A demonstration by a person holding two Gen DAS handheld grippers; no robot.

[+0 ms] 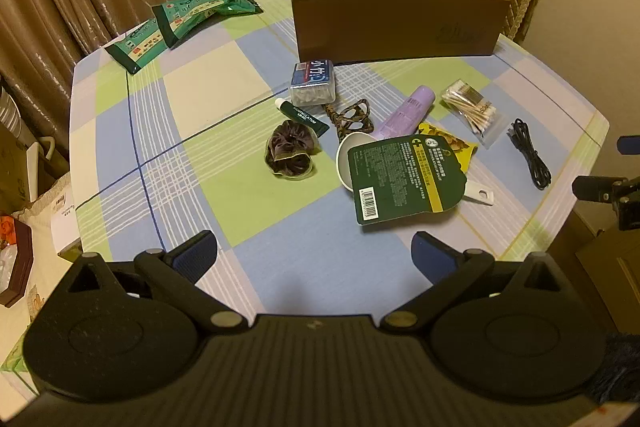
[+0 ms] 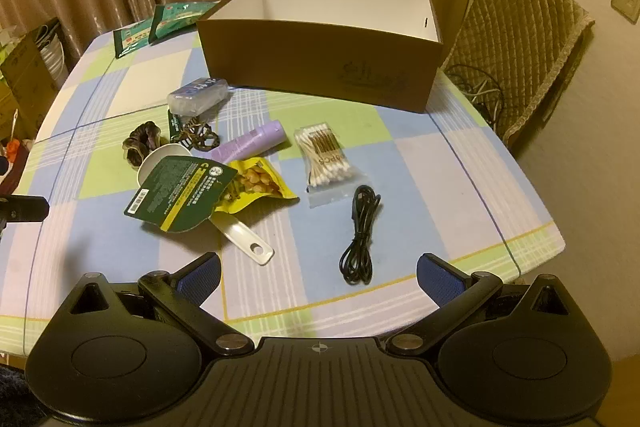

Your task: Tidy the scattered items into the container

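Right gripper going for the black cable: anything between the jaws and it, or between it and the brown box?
Nothing visible blocks the right gripper from the black cable. Toward the brown box, only the cotton swab bag lies near the line, low and flat.

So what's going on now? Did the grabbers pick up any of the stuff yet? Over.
Left gripper and right gripper open, holding nothing. Brown box looks empty; items scattered in front. Black cable nearest right gripper, path clear.
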